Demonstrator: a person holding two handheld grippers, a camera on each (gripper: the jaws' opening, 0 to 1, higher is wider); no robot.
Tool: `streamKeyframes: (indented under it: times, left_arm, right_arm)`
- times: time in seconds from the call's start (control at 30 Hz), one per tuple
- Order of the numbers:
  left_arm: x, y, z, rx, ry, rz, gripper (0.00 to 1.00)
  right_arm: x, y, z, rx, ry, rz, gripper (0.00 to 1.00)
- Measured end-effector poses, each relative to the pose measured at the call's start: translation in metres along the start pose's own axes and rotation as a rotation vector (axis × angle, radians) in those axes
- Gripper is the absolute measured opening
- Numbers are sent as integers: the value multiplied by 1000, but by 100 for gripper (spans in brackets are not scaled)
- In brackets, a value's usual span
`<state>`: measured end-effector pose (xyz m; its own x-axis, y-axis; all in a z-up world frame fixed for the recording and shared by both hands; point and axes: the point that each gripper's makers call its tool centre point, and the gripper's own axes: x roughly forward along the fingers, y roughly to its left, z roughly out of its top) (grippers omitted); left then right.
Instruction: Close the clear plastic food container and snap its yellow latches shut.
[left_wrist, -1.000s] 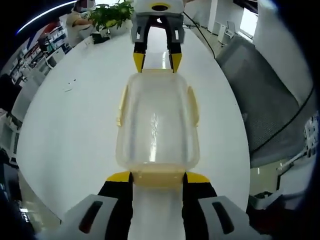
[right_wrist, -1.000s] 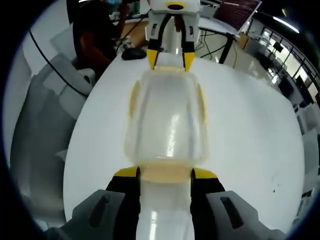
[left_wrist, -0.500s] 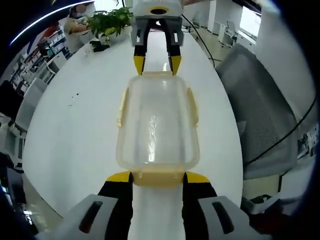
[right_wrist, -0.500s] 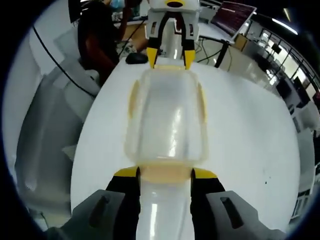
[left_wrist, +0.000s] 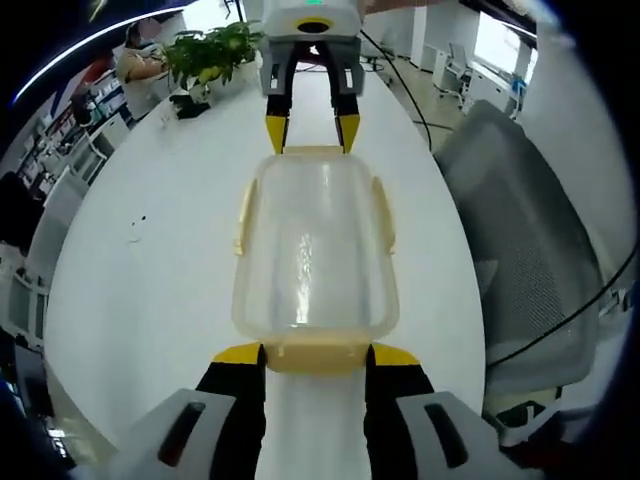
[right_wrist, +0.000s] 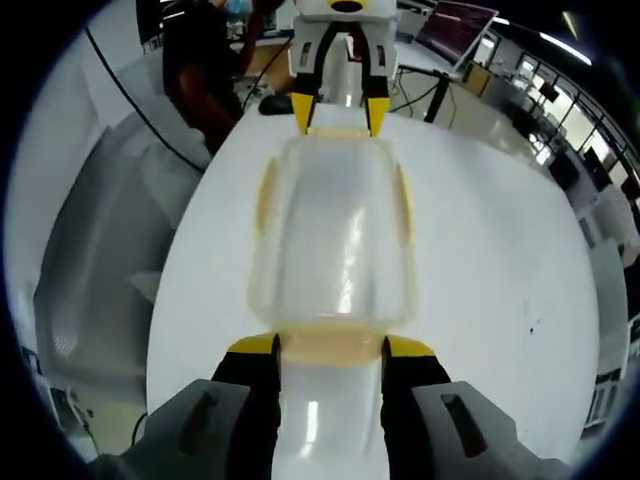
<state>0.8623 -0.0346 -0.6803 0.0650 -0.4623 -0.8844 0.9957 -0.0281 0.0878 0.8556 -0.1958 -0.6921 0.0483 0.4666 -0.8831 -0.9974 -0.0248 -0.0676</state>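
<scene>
The clear plastic food container (left_wrist: 313, 245) sits between the two claws, lid on, above the white surface (left_wrist: 150, 250); whether it rests on the surface or is lifted off it cannot be told. In the left gripper view the left claw (left_wrist: 315, 352) stands with its yellow-tipped jaws on either side of the near end latch (left_wrist: 315, 352), seemingly clamped on it, while the right claw (left_wrist: 306, 130) meets the far end of the container from the opposite side. The right gripper view mirrors this: the right claw (right_wrist: 330, 347) brackets its own near end latch (right_wrist: 330, 345), and the left claw (right_wrist: 338, 115) shows at the far end.

The side latches (left_wrist: 243, 215) lie flat against the long walls, so those look snapped down. The lid seems seated all round. My judgement is that the task is nearly done: closing is finished, and what may remain is pressing the two end latches fully home, then letting go.

Outward, a grey office chair (left_wrist: 520, 220) stands beside the surface and a potted plant (left_wrist: 210, 55) sits at its far end
</scene>
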Motion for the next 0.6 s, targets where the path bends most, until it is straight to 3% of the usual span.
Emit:
streamKeyframes:
  times: [0.6]
  left_arm:
    - [36,11,44,46,-8,9,32]
  right_arm:
    - [-23,1,-55,28,15,-33,35]
